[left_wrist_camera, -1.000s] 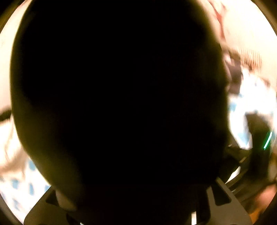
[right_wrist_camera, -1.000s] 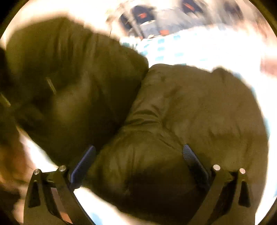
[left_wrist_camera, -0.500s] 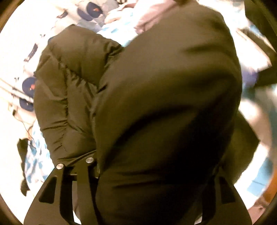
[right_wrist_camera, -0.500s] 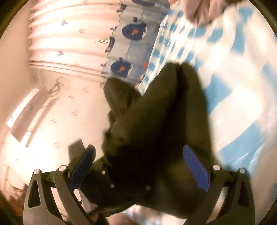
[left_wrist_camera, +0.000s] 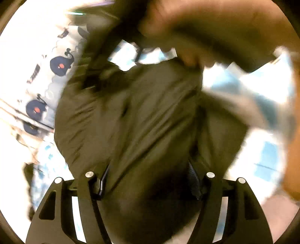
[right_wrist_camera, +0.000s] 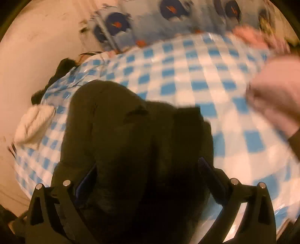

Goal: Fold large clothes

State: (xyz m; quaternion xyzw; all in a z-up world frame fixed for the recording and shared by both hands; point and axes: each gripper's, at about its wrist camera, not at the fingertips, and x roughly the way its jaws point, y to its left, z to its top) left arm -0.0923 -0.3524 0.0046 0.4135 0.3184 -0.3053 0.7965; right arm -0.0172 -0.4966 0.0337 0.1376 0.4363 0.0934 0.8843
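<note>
A dark olive puffer jacket (left_wrist_camera: pixel 142 116) fills the left wrist view and bulges between the fingers of my left gripper (left_wrist_camera: pixel 150 180), whose jaws stand wide around a thick bundle of it. In the right wrist view the same jacket (right_wrist_camera: pixel 120 135) hangs down over the blue-and-white checked bed cover (right_wrist_camera: pixel 187 75), and my right gripper (right_wrist_camera: pixel 148 174) also has its jaws wide with the padded fabric packed between them. Both views are blurred by motion. The fingertips are partly hidden by the fabric.
A white garment (right_wrist_camera: pixel 31 123) lies at the bed's left edge beside a dark item (right_wrist_camera: pixel 60 69). A whale-print curtain (right_wrist_camera: pixel 168 16) hangs behind the bed. A blurred hand (right_wrist_camera: pixel 275 90) and pink cloth (right_wrist_camera: pixel 258 37) are at the right. A blurred forearm (left_wrist_camera: pixel 215 28) crosses the top of the left view.
Both grippers have swung quickly with the jacket. The left view went from fully blocked to showing the jacket's body. The right view now looks down on the bed.
</note>
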